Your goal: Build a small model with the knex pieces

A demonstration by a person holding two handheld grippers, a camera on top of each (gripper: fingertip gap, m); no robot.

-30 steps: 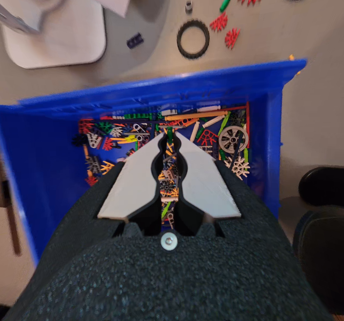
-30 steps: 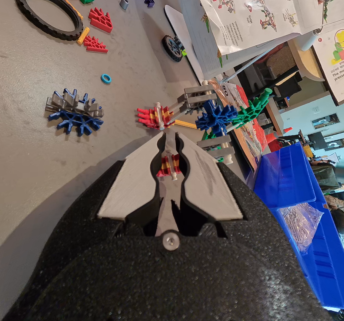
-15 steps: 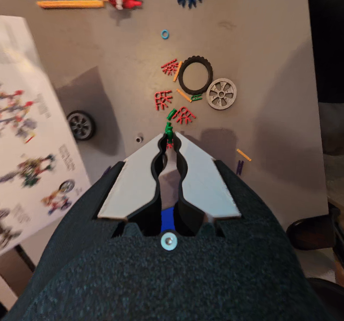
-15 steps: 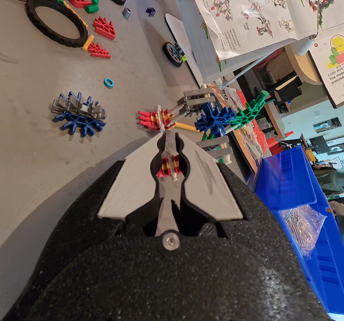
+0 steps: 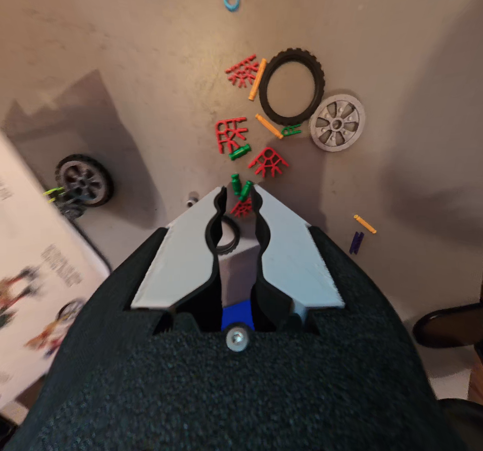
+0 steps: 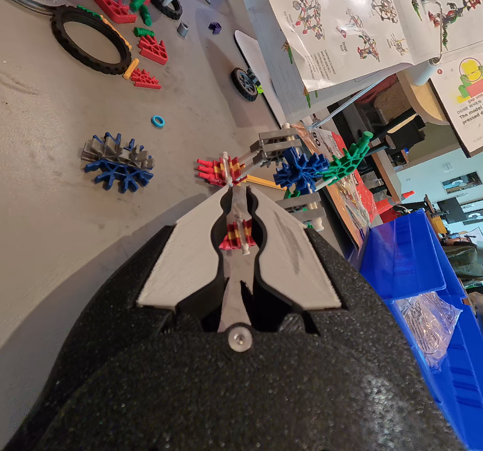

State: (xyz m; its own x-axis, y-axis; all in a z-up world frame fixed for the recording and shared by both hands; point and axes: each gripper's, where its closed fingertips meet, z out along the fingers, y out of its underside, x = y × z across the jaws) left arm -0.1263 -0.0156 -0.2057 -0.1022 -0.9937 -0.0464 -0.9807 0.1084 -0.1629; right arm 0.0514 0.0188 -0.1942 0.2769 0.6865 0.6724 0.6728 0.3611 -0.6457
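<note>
Green rods (image 5: pixel 241 190) pointing away, beyond gripper (image 5: pixel 237 191)

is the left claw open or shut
Open: the left claw shows a clear gap between its tips, with loose green rods lying on the table there.

Glossy paper instruction sheet (image 6: pixel 339 20), matt tabletop (image 5: pixel 130 46) (scuffed), shiny plastic blue bin (image 6: pixel 407 260).
</note>
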